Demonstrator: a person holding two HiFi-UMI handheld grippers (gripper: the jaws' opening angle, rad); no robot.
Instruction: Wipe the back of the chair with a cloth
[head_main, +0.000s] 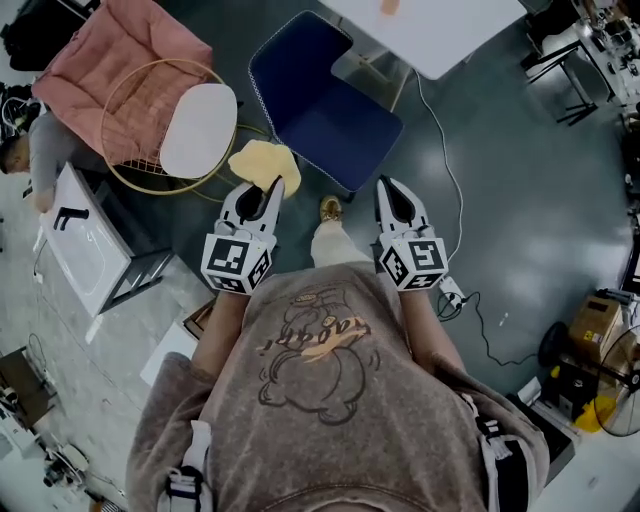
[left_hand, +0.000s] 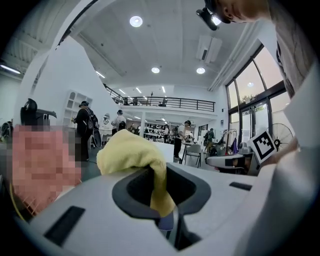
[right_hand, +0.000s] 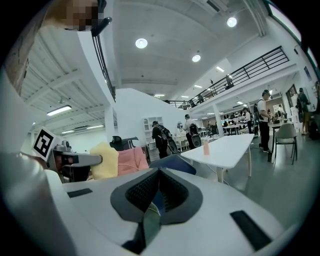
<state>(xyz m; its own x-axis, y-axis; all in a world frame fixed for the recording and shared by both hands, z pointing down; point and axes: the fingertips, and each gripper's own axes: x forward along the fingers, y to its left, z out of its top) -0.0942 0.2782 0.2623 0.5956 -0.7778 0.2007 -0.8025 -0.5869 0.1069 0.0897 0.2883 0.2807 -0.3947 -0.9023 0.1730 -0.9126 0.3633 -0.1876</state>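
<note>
A crumpled yellow cloth (head_main: 263, 163) hangs from the tip of my left gripper (head_main: 275, 188), which is shut on it. In the left gripper view the cloth (left_hand: 132, 155) bulges above the jaws and a fold of it runs down between them. The dark blue chair (head_main: 325, 105) stands just beyond both grippers, partly under a white table (head_main: 440, 30). My right gripper (head_main: 385, 186) is held level with the left, near the chair's front right corner, shut and empty. The right gripper view shows the chair (right_hand: 172, 164) ahead and the cloth (right_hand: 105, 160) to the left.
A pink armchair (head_main: 120, 60) and a round gold-rimmed side table with a white top (head_main: 198, 130) stand left of the chair. A white cabinet (head_main: 85, 250) is further left. A cable (head_main: 440, 150) runs over the floor at the right. Several people stand far off.
</note>
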